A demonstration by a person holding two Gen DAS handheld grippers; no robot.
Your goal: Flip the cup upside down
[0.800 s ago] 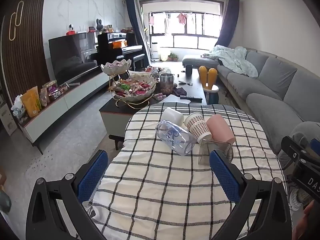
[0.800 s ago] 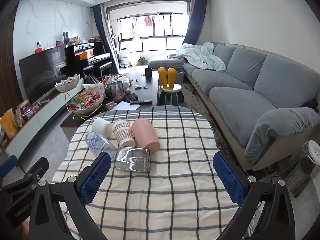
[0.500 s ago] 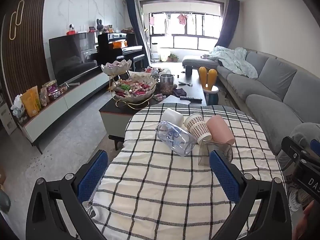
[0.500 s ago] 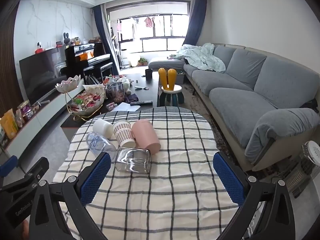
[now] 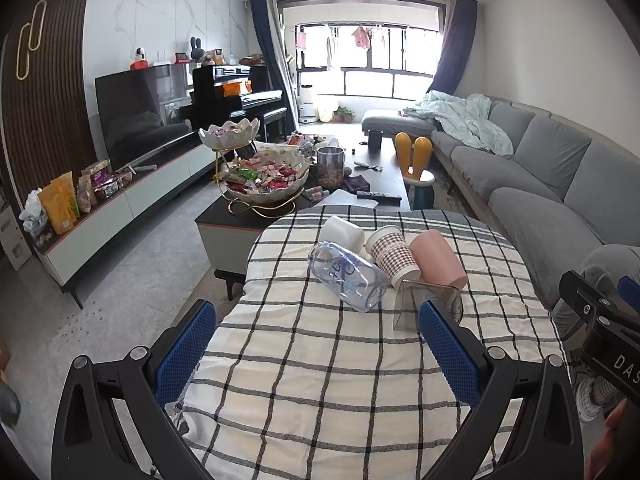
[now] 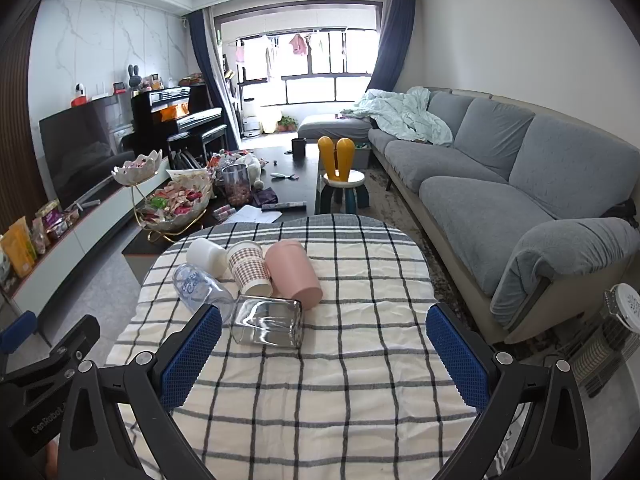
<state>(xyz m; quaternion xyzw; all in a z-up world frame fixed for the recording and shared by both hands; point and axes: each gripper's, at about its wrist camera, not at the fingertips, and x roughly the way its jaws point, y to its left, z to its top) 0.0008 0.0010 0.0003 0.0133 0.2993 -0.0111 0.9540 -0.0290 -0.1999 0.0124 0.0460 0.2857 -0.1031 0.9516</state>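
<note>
Both tools open and empty, cups on their sides, no grasp begun.

From the left wrist: left tool point(image 5: 316, 336) held wide open above the near part of the checked table point(image 5: 320, 380), gripping nothing. Five cups lying in a cluster at the far end: clear printed cup point(image 5: 349, 276), white cup point(image 5: 342, 232), patterned paper cup point(image 5: 392, 254), pink cup point(image 5: 438, 258), square glass cup point(image 5: 408, 304) partly behind the right pad. From the right wrist: right tool point(image 6: 324, 348) also wide open and empty, well short of the cluster; square glass cup point(image 6: 268, 322) nearest, just ahead of the left pad, touching the pink cup point(image 6: 294, 274). Seemingly the approach step. Next likely needed: advance to one cup, close across its body, lift, turn mouth down. Which cup is meant, cannot tell.
</note>
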